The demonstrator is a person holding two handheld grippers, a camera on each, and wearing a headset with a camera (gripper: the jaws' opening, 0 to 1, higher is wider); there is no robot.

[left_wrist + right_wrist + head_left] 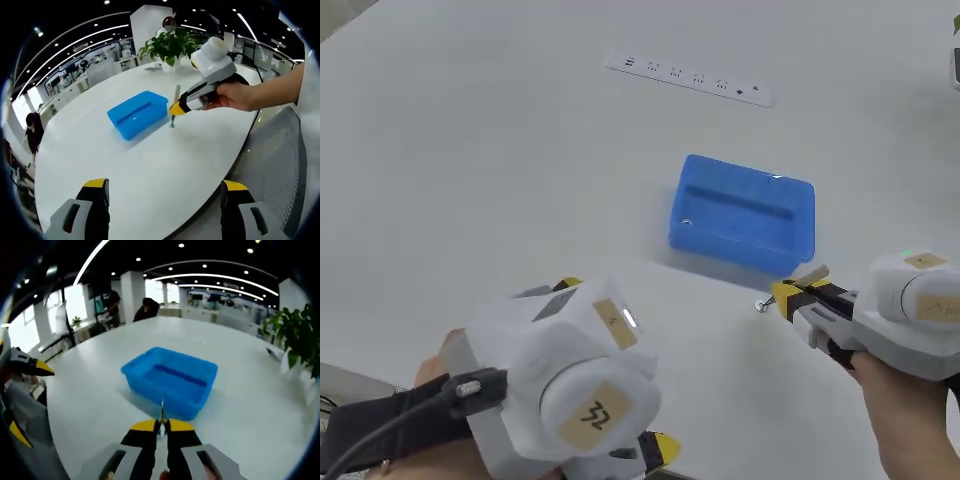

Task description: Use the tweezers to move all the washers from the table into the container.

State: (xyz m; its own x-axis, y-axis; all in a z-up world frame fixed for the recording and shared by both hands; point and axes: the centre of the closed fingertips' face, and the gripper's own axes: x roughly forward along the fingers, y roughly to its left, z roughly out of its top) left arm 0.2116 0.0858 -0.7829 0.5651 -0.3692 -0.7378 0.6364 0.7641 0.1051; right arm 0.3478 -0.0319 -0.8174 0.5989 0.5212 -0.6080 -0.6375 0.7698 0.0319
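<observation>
My right gripper (161,426) has its fingers pinched together on the tweezers (161,410), low centre in its own view. Their tip is down at the white table (520,150) by a small ring (760,306), too tiny for me to call a washer. Just above sits the blue container (170,376). My left gripper (162,202) stands with fingers wide apart, holding nothing, at the bottom of its view.

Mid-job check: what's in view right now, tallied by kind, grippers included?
Blue plastic container: 1
White power strip: 1
Slim metal tweezers: 1
Small metal washer at the tweezers' tip: 1
Potted green plant: 1
Hand-held grippers: 2, left hand-held gripper open, right hand-held gripper shut on the tweezers
Total: 7
</observation>
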